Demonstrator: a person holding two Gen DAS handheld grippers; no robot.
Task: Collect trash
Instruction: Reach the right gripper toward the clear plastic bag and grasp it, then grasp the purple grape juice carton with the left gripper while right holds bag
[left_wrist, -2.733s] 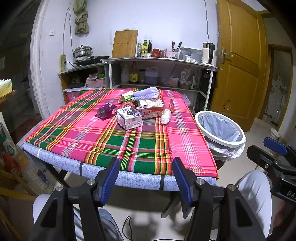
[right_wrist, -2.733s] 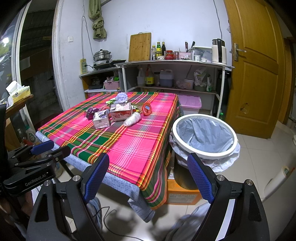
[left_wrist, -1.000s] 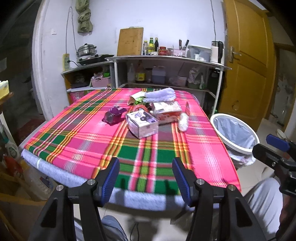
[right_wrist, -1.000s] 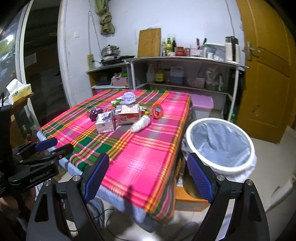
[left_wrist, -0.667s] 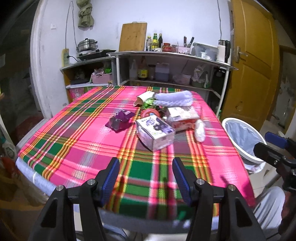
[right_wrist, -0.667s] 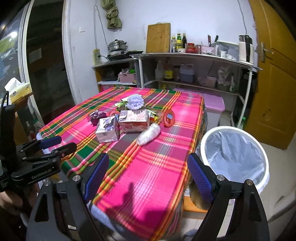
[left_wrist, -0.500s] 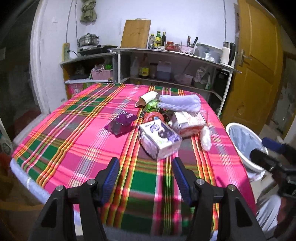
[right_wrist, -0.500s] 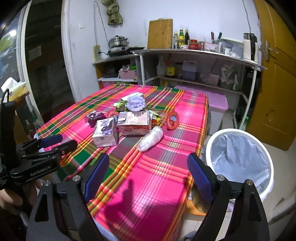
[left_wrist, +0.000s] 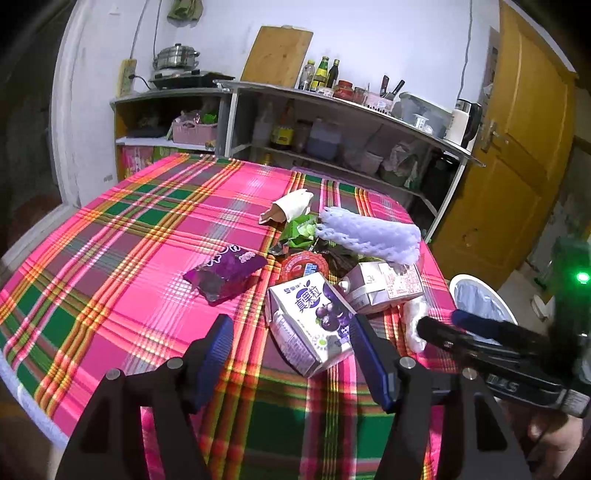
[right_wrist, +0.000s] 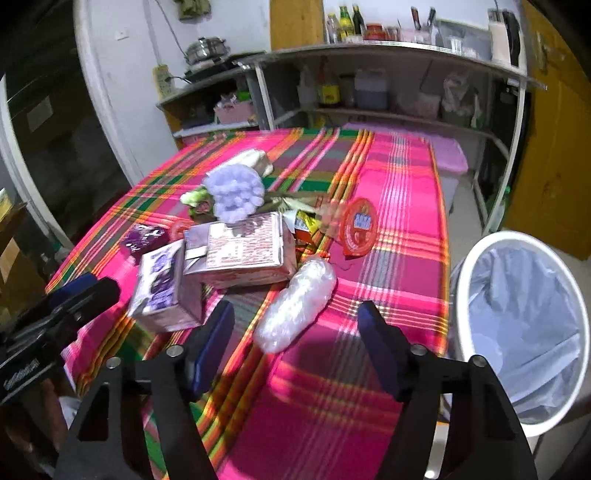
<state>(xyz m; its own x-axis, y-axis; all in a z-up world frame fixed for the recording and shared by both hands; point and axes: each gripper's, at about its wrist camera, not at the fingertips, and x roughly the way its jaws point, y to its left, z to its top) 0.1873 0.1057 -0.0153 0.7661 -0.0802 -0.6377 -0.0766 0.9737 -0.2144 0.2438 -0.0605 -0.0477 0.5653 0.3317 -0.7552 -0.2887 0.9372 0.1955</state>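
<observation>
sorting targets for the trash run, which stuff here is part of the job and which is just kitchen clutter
Job:
- purple juice carton
- pink carton
- purple wrapper
- clear plastic wad
- red lid
- foam fruit net
- lined trash bin

Just there:
- cutting board
- steel pot
- sauce bottles
- kettle

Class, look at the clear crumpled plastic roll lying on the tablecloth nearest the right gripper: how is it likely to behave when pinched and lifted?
The plastic roll looks thin and crinkled, so it will probably squash between the fingers. It seems light for its size. Its rounded shape may roll if the open right gripper nudges it.
</observation>
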